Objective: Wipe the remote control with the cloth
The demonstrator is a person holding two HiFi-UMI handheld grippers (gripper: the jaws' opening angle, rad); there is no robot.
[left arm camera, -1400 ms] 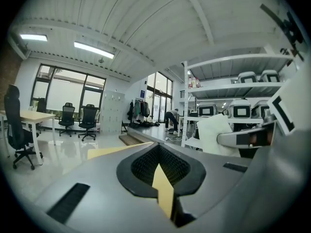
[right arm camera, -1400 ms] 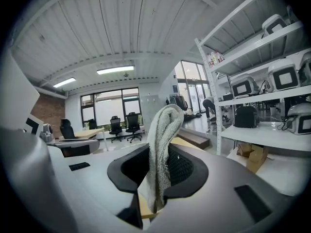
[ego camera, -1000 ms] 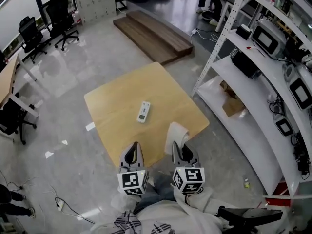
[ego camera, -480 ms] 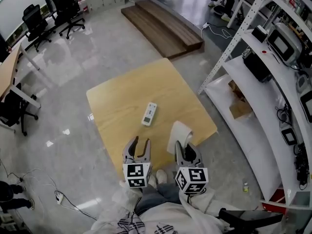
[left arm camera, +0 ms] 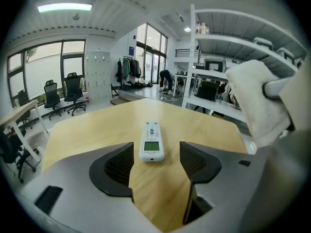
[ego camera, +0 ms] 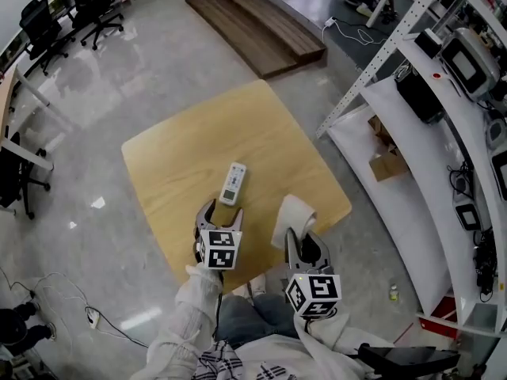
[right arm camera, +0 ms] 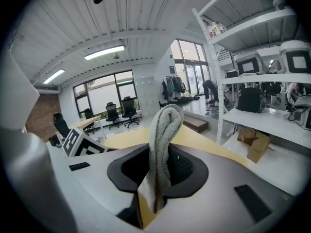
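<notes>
A white remote control [ego camera: 232, 184] [left arm camera: 151, 141] lies screen up near the middle of the square wooden table [ego camera: 182, 157]. Just in front of it my left gripper [ego camera: 219, 213] [left arm camera: 154, 161] points at it, its jaws opening with nothing between them; the remote lies a little beyond the fingertips. My right gripper [ego camera: 302, 236] [right arm camera: 159, 169] is shut on a folded white cloth [ego camera: 289, 218] [right arm camera: 162, 144], which stands up out of the jaws over the table's near right part. The cloth [left arm camera: 260, 101] also shows at the right of the left gripper view.
A white metal shelving unit [ego camera: 444, 117] with appliances and a cardboard box [ego camera: 388, 161] stands right of the table. A low wooden platform [ego camera: 253, 26] lies on the floor beyond. Office chairs [ego camera: 79, 6] and a desk stand at far left. Cables lie on the floor at lower left.
My left gripper has moved forward over the table's near edge towards the remote, and its jaws have gone from shut to wide apart. The right gripper still holds the cloth.
</notes>
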